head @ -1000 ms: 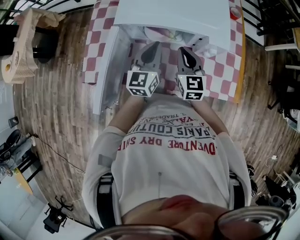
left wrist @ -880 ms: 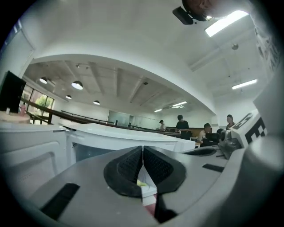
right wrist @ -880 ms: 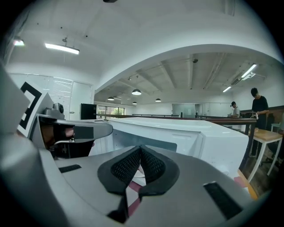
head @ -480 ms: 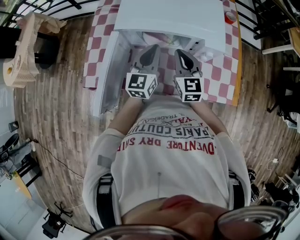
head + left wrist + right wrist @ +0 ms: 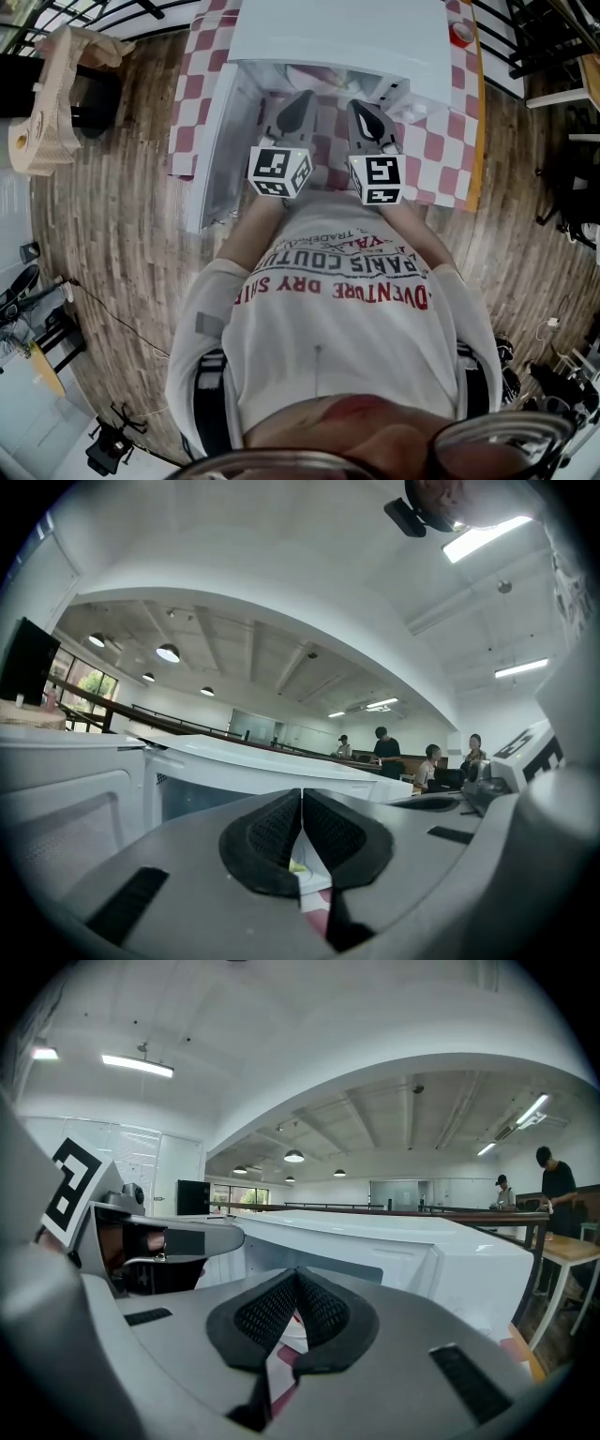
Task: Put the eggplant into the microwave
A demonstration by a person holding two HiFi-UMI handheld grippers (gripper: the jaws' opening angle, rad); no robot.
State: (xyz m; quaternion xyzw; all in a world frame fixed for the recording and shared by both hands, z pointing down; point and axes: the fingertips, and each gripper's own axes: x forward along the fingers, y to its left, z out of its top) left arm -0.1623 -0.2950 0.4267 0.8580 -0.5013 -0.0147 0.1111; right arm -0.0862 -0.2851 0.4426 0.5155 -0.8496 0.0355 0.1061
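1. Currently both tools hang side by side before the open mouth of the microwave (image 5: 347, 37), which stands on the checked counter (image 5: 441, 141). Its door (image 5: 211, 141) is swung out to the person's left.
2. The left hand-held gripper (image 5: 306, 97) is clenched, pads meeting with nothing pinched between them. The right hand-held gripper (image 5: 362, 105) is likewise clenched and carries nothing.
3. The eggplant shows in no view. The microwave's roof hides most of the cavity (image 5: 323, 73) from above, and the gripper views catch only pale slivers past their pads.
4. That fits two stages. Either the eggplant lies somewhere out of frame, or it already sits deep inside under that roof. I cannot settle which.
5. Whichever holds, good practice is probably a look into the cavity at a lower angle before committing either tool.
6. The left tool sits nearest the door's inner face, so any sweep on that side risks knocking the door. Keeping both tools level and apart seems wise in this narrow opening.
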